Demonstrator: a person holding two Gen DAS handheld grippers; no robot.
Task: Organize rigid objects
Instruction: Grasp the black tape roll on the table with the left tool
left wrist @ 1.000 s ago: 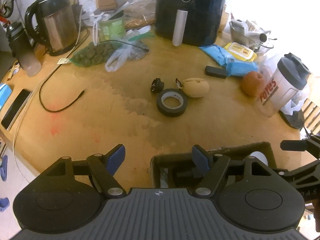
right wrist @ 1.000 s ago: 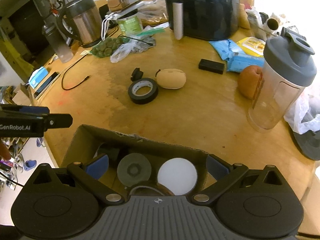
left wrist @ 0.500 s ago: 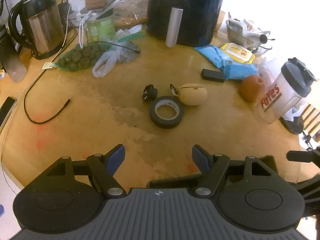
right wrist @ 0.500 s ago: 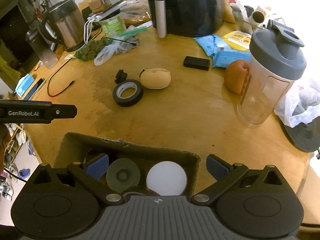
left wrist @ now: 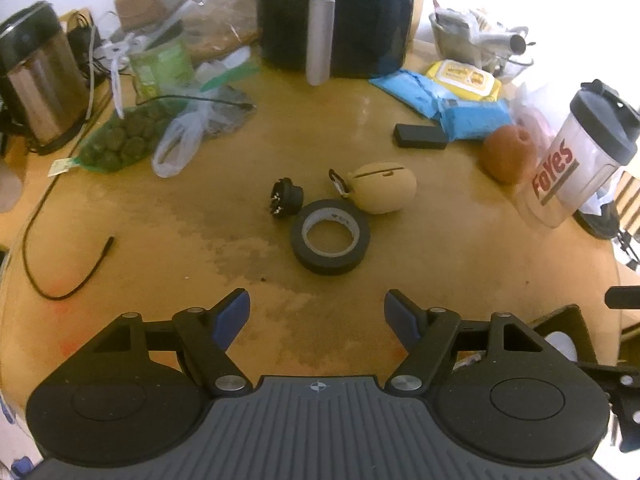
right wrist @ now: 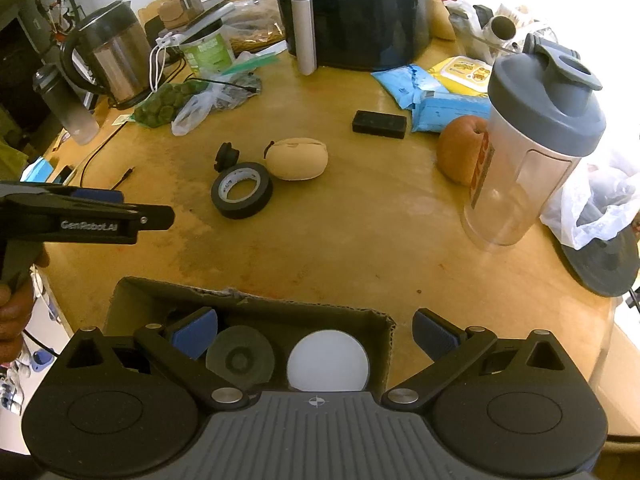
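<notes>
A black tape roll point(left wrist: 330, 237) lies mid-table, with a small black plug point(left wrist: 285, 197) to its left and a tan pouch point(left wrist: 380, 188) behind it. They also show in the right wrist view: tape roll point(right wrist: 242, 189), plug point(right wrist: 226, 157), pouch point(right wrist: 297, 158). My left gripper point(left wrist: 317, 315) is open and empty, a short way in front of the tape roll. My right gripper point(right wrist: 315, 335) is open and empty above a cardboard box point(right wrist: 256, 308) that holds a grey disc point(right wrist: 240, 358) and a white disc point(right wrist: 328, 362).
A black air fryer point(left wrist: 336, 12), a kettle point(left wrist: 36, 76), bags of greens point(left wrist: 120, 140), blue packets point(left wrist: 468, 112), a black bar point(left wrist: 420, 136), an orange fruit point(left wrist: 508, 154) and a shaker bottle point(right wrist: 536, 140) ring the table. A black cable point(left wrist: 60, 256) lies left.
My left gripper has moved forward from over the box toward the tape roll, which now looks larger. My right gripper has stayed above the box, shifting slightly forward.
</notes>
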